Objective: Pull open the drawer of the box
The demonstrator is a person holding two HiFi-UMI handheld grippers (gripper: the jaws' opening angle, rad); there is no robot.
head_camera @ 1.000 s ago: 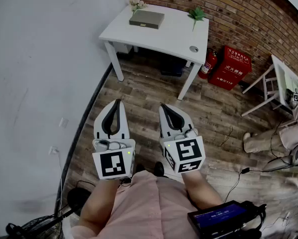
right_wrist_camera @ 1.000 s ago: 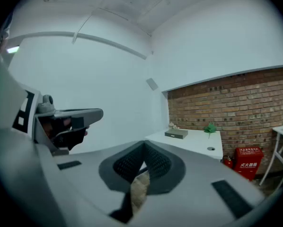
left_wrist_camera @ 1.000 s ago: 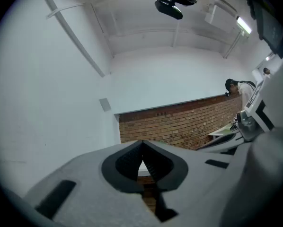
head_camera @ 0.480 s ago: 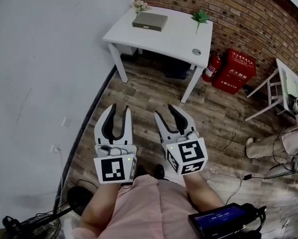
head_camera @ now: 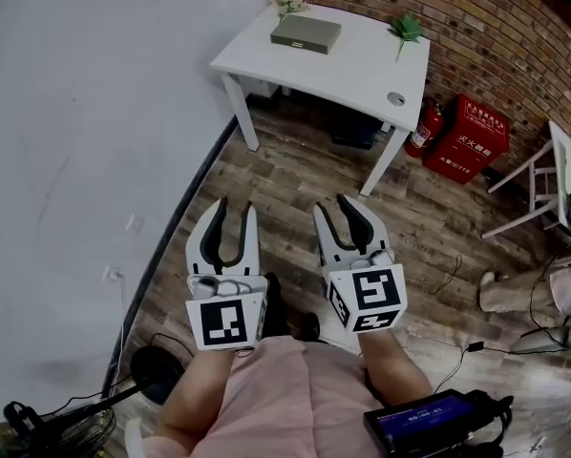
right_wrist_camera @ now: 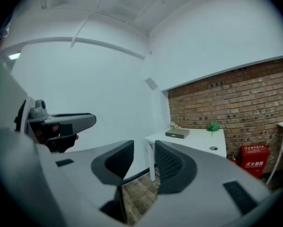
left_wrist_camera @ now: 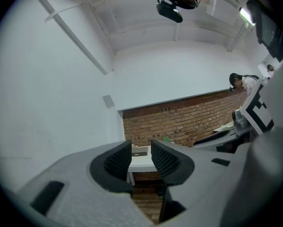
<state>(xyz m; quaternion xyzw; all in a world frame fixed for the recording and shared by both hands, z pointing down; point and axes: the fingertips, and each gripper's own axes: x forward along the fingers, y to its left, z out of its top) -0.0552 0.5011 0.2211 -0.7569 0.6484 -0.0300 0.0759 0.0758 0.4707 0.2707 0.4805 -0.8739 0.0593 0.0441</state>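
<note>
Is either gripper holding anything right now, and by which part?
Nothing is held. The left gripper and right gripper have just been opening, nothing between their jaws; the box lies apart on the white table.

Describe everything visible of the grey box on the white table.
The box is a flat, grey-green rectangular case with a matte look. It lies flat on the white table near its far corner by the brick wall, close beside a small bunch of flowers. No drawer stands out from it; seams and handle are too small to see.
</note>
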